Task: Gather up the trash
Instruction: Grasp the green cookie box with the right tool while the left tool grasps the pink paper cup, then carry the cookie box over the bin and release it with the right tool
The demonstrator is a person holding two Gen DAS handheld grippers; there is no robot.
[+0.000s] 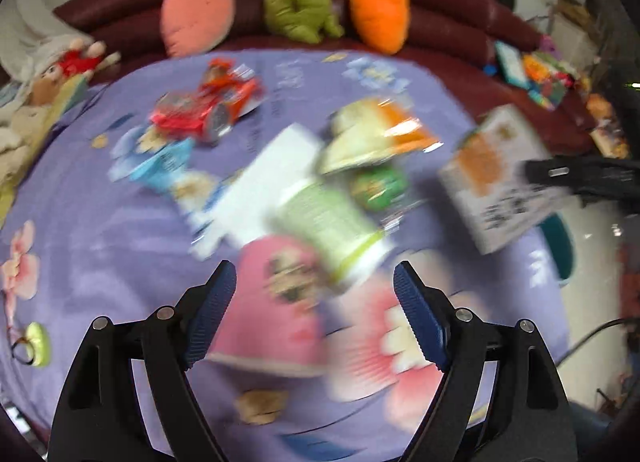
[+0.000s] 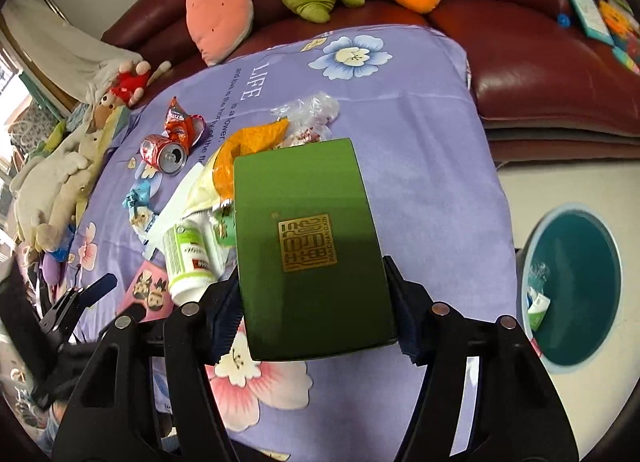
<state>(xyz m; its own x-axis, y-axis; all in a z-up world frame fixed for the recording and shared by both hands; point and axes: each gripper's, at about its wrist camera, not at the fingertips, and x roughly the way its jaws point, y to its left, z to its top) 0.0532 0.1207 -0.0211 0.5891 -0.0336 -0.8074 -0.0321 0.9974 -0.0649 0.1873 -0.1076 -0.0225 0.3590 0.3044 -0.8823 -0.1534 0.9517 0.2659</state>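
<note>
My right gripper [image 2: 316, 294] is shut on a green box [image 2: 308, 246] with a gold stamp, held above the purple flowered cloth [image 2: 420, 133]. In the blurred left wrist view the same box [image 1: 496, 177] shows its white and orange side, held by the right gripper's fingers [image 1: 560, 173]. My left gripper [image 1: 316, 302] is open and empty above a pink card [image 1: 272, 302]. Trash lies on the cloth: a green-and-white bottle [image 2: 188, 254], a red can [image 2: 164, 153], an orange-yellow wrapper [image 2: 240, 153], a clear plastic bag [image 2: 312, 109], a red wrapper [image 2: 180, 121].
A teal bin [image 2: 576, 286] stands on the floor to the right of the cloth, with some trash inside. A dark red sofa [image 2: 520, 61] with plush toys [image 2: 216, 1] runs along the back. More soft toys [image 2: 52, 181] lie at the left.
</note>
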